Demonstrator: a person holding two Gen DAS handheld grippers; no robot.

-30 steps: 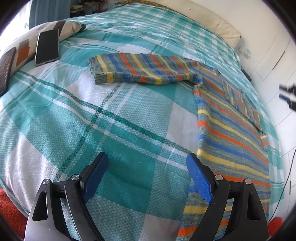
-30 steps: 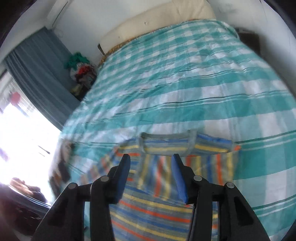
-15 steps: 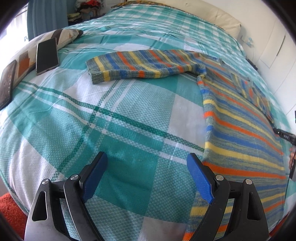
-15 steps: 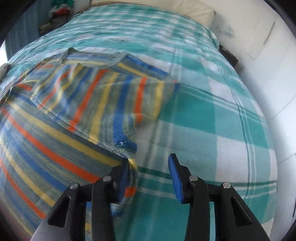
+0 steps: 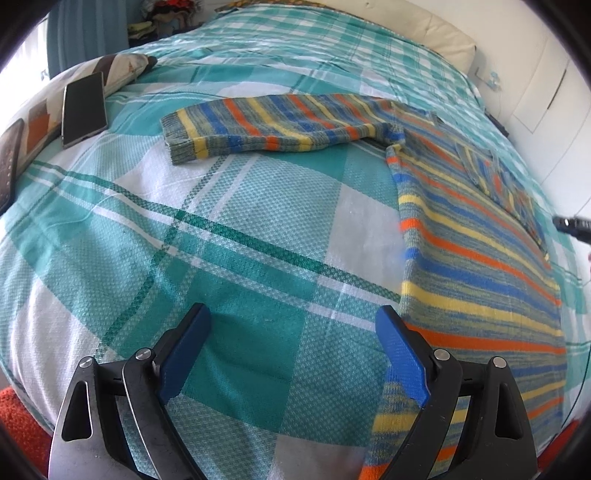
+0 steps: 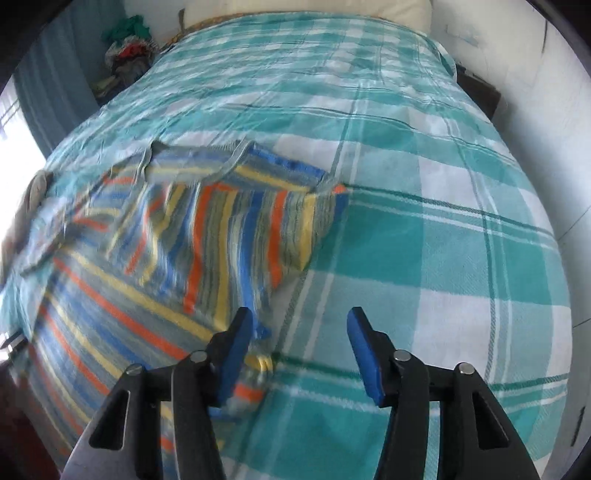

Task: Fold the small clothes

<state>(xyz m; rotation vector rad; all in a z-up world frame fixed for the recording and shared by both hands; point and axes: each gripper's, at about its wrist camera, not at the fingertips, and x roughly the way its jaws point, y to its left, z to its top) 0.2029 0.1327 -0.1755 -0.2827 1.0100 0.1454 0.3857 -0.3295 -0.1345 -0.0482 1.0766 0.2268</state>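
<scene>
A small striped knit sweater [image 5: 476, 258] in blue, orange, yellow and grey lies flat on the bed. One sleeve [image 5: 266, 127] stretches out to the left; the other sleeve [image 6: 236, 236] is folded over the body. My left gripper [image 5: 293, 345] is open and empty, low over the bedspread just left of the sweater's hem. My right gripper [image 6: 299, 347] is open and empty at the sweater's right side edge, its left finger over the knit. The right wrist view is motion-blurred.
The bed has a teal and white plaid cover [image 5: 229, 236]. A patterned cushion [image 5: 40, 110] at the left holds a phone [image 5: 83, 107] and a dark device [image 5: 7, 166]. A cream pillow [image 5: 428, 29] lies at the head, and a white wall [image 5: 543, 88] on the right.
The right gripper swung down from above the folded sleeve to the sweater's side edge and opened wider. The left gripper shifted slightly closer, still open.
</scene>
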